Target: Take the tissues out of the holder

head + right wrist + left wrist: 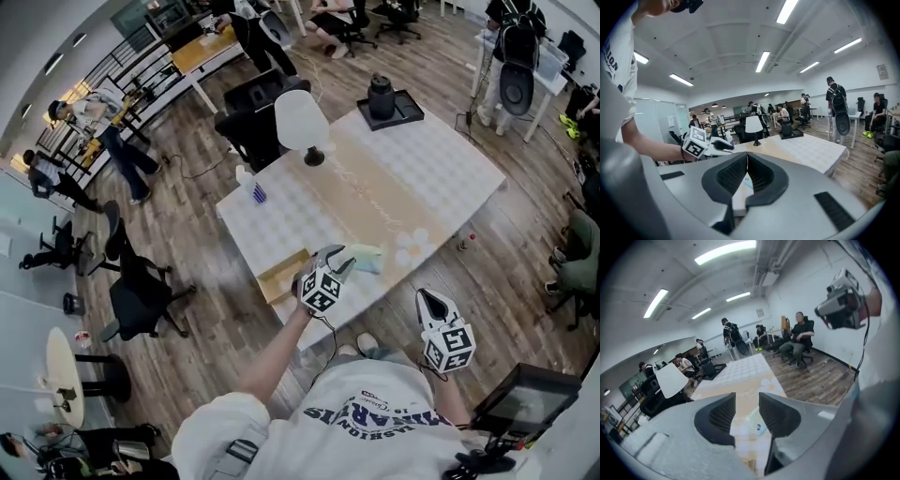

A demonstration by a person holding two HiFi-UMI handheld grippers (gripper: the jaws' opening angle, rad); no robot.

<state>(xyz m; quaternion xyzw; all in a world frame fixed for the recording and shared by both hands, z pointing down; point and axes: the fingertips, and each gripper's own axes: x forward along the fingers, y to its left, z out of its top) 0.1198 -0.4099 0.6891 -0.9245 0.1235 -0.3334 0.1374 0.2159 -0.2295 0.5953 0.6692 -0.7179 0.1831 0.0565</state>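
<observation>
A pale green tissue pack (367, 259) lies on the tan runner near the table's front edge. Just left of it sits the wooden holder (279, 277). My left gripper (345, 255) hovers above the pack's left end, apart from it. In the left gripper view its jaws (747, 397) stand open with nothing between them, and the pack (757, 425) shows on the table below. My right gripper (423, 296) is off the table's front edge, near the person's body. Its tips (746, 155) meet, shut, with nothing gripped. The left gripper (727, 146) shows ahead of it.
A white lamp (302, 122) stands at the table's far side, with a black jug on a dark tray (382, 98) at the far corner. A small bottle (246, 176) stands near the left edge. Office chairs (141, 286) and people surround the table.
</observation>
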